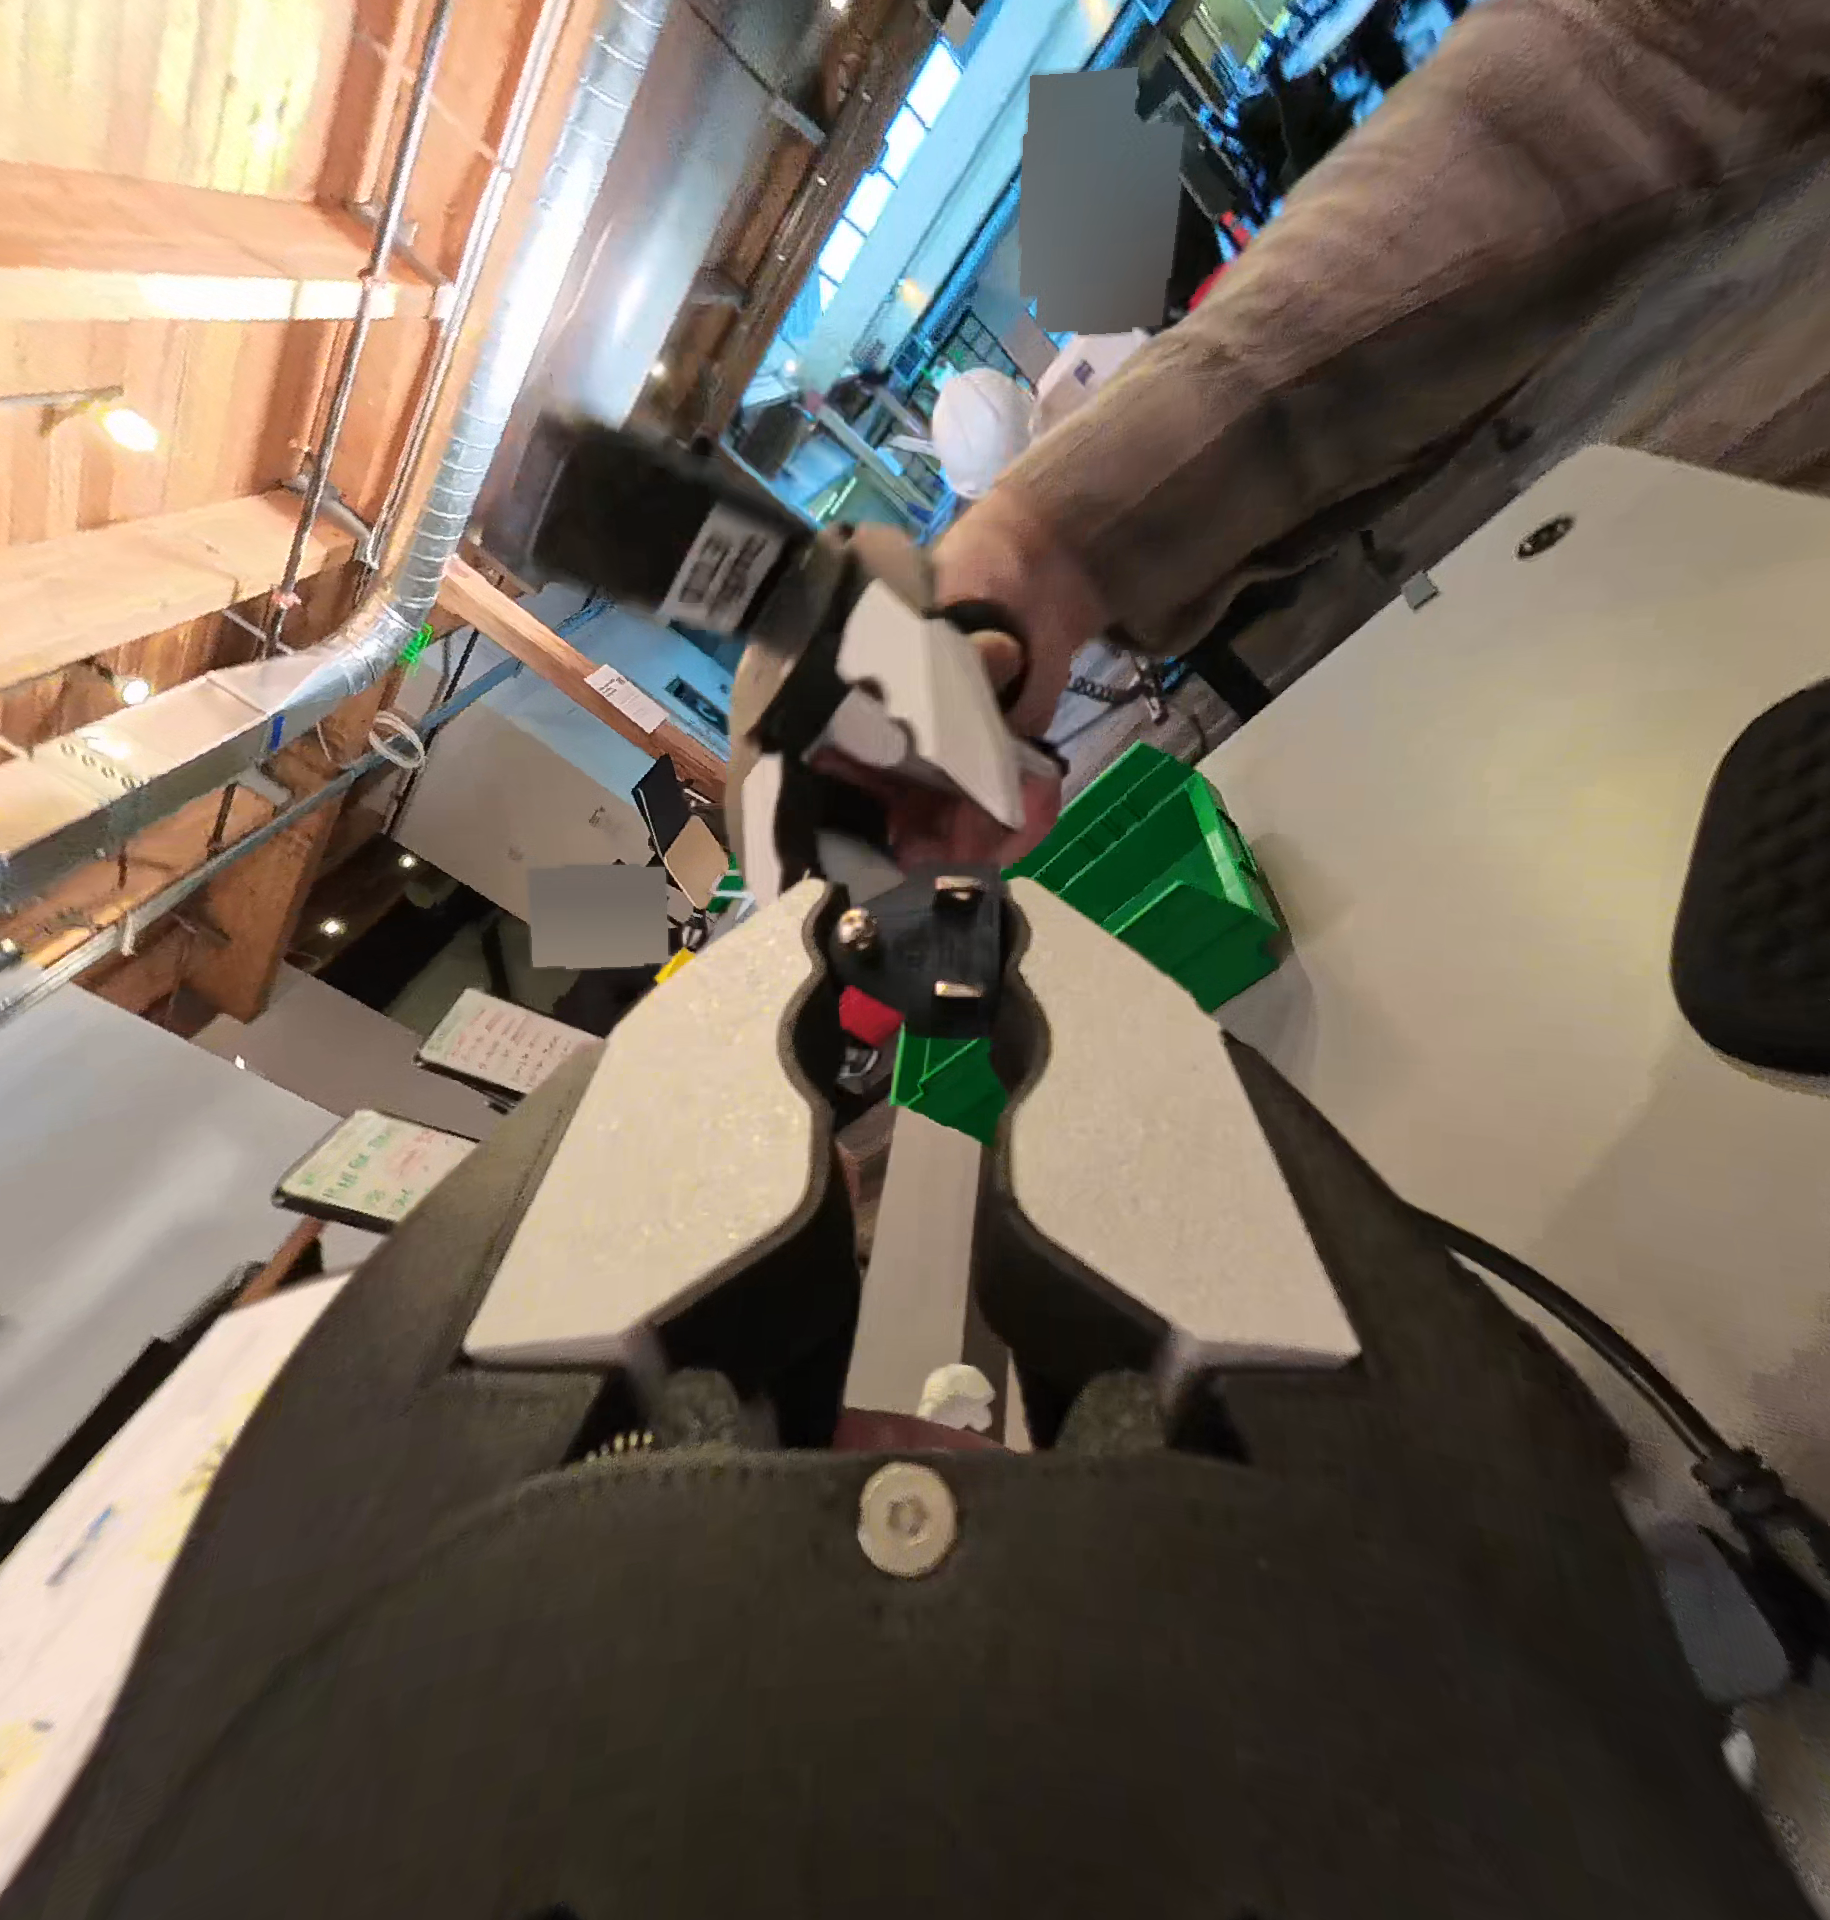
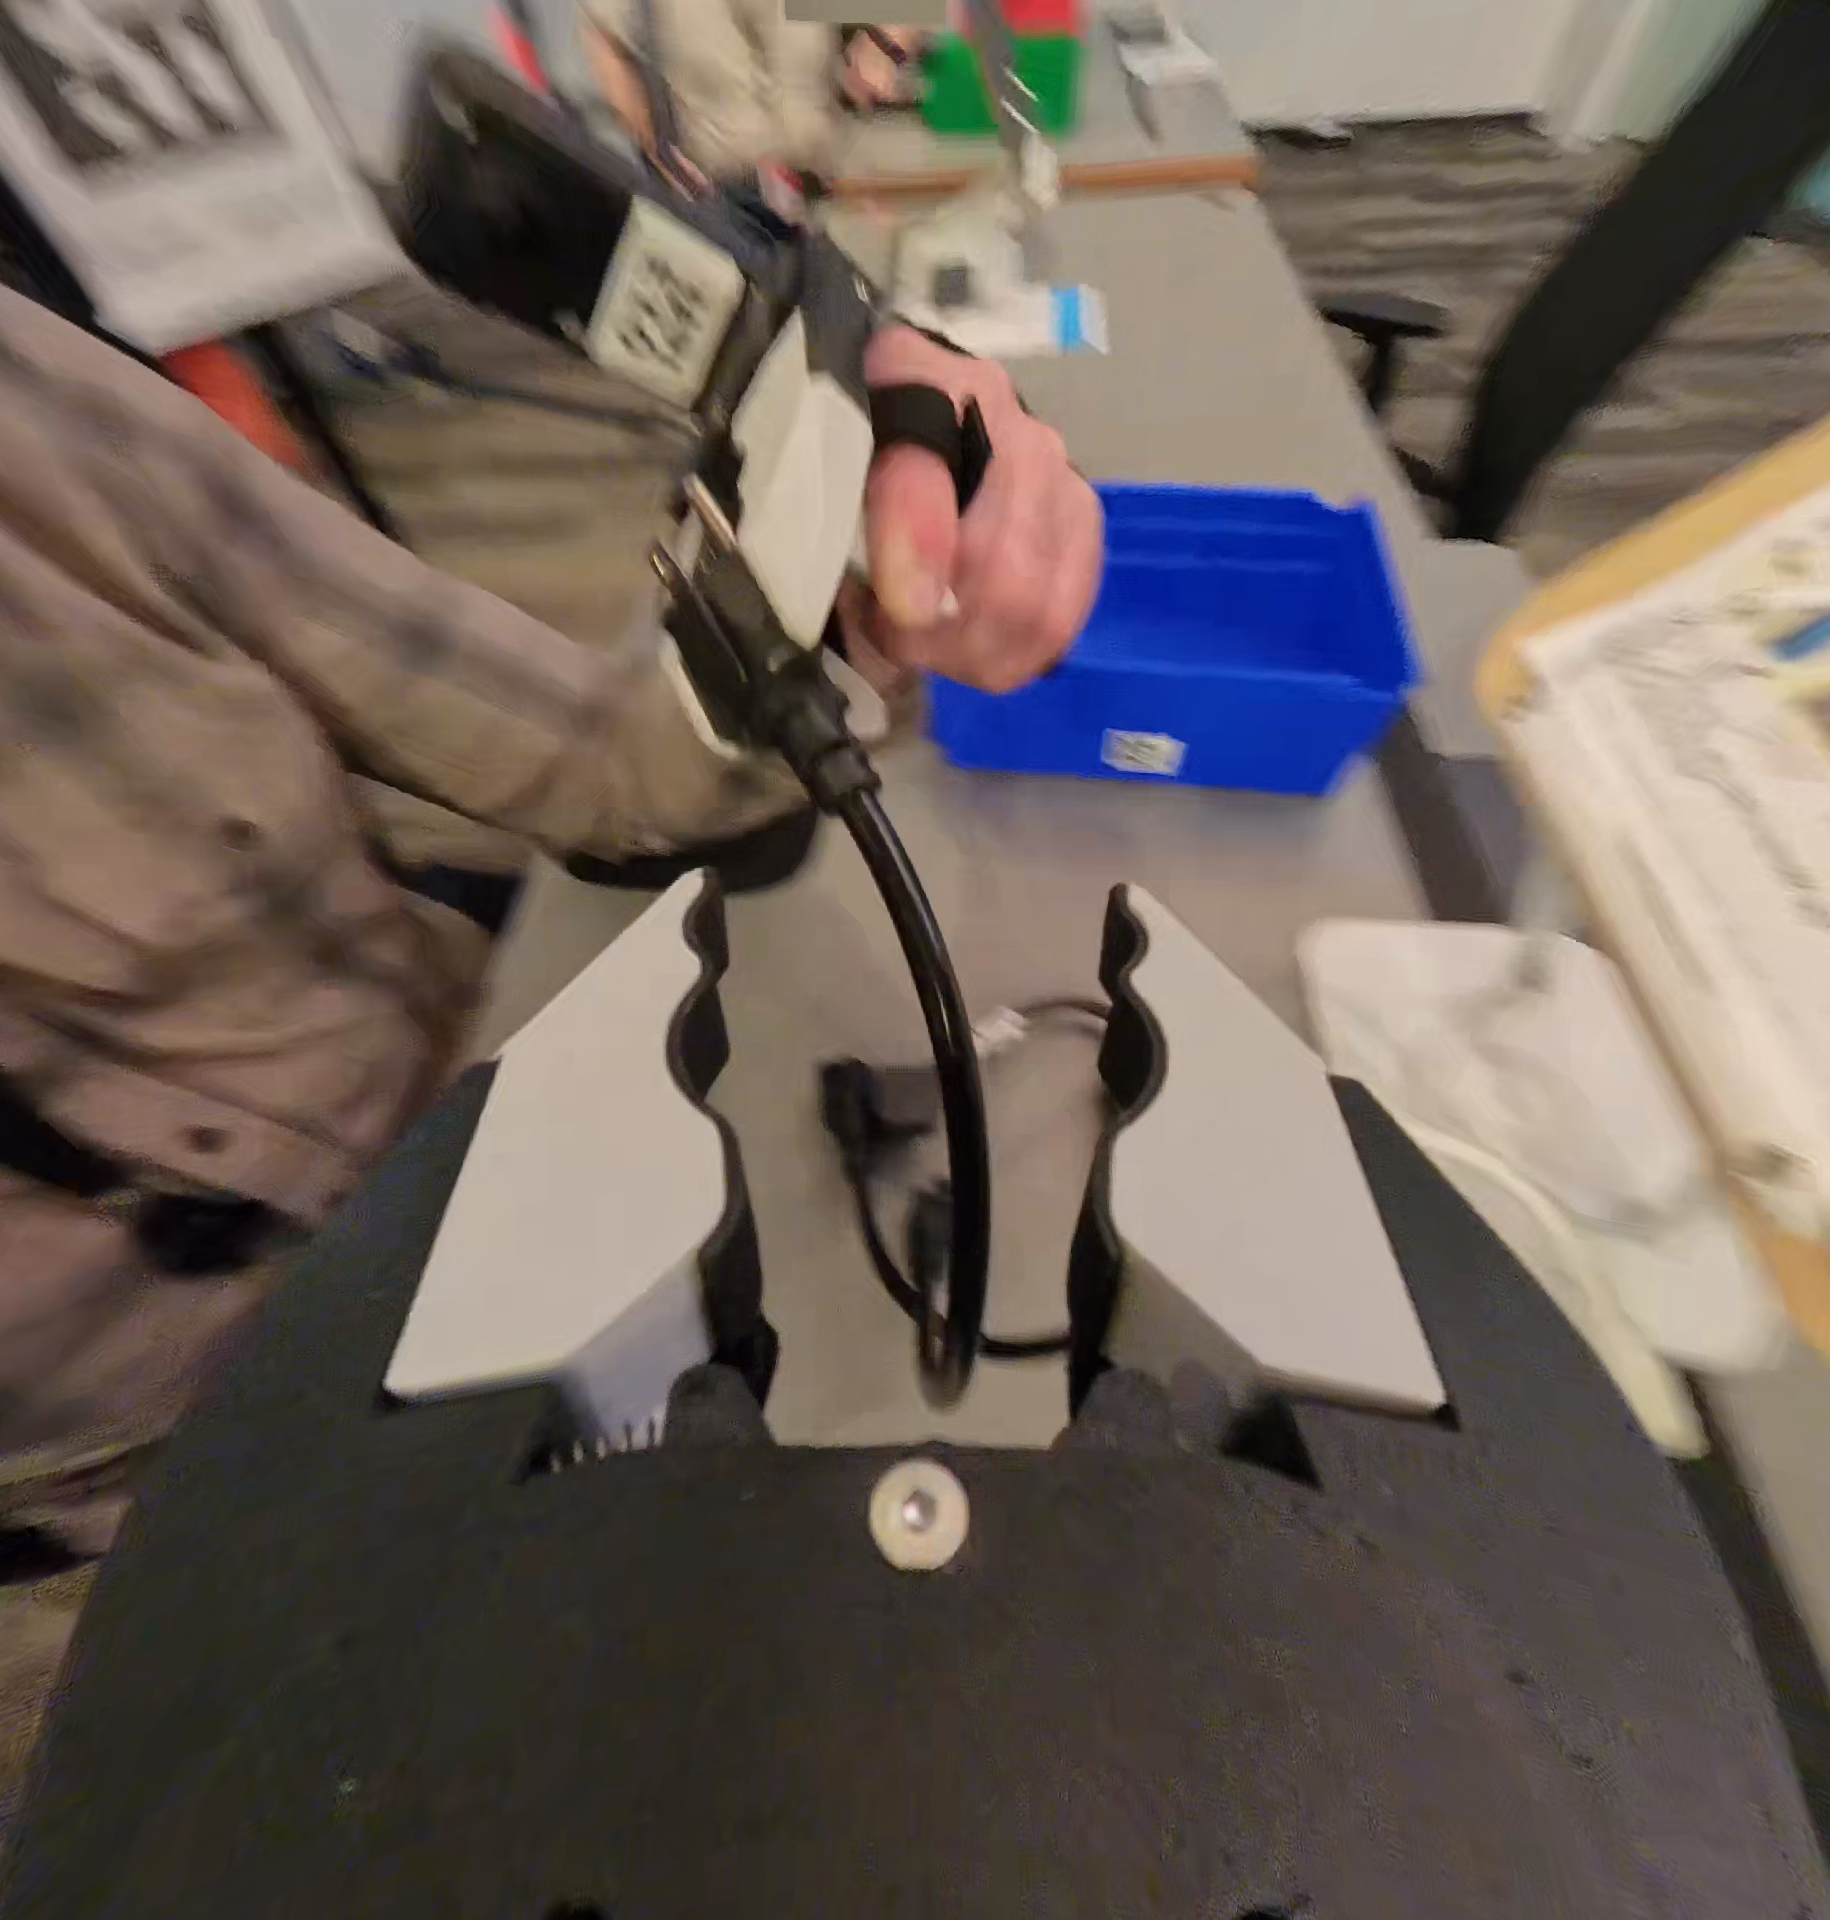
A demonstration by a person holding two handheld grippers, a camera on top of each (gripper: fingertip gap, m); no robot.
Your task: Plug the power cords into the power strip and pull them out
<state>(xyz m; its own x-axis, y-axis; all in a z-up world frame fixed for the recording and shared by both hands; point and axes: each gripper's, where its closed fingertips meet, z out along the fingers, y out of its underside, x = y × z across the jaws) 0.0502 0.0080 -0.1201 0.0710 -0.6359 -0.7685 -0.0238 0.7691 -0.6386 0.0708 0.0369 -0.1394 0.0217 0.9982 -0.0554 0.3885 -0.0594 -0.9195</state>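
A black three-prong plug (image 1: pixel 926 961) sits clamped between the tips of the left gripper (image 1: pixel 916 966), prongs toward the camera, lifted clear of the pale tabletop (image 1: pixel 1513 831). In the right wrist view the same plug (image 2: pixel 729 623) shows at about ten o'clock from the frame's centre, its black cord (image 2: pixel 937 997) arcing down to six o'clock, where more cable and a second connector (image 2: pixel 854 1107) lie on the table. The right gripper (image 2: pixel 916 1049) hangs spread wide over that slack, holding nothing.

A blue bin (image 2: pixel 1202 644) stands at two o'clock, a green bin (image 1: pixel 1150 873) just past the left gripper's tips. No power strip can be made out in either view; a white object (image 2: pixel 1493 1122) at three o'clock is too blurred to name.

Judged from this, the plug is in transit, out of any socket. The next move calls for finding the strip, squaring the prongs to a socket and pressing straight in, the free gripper possibly steadying.
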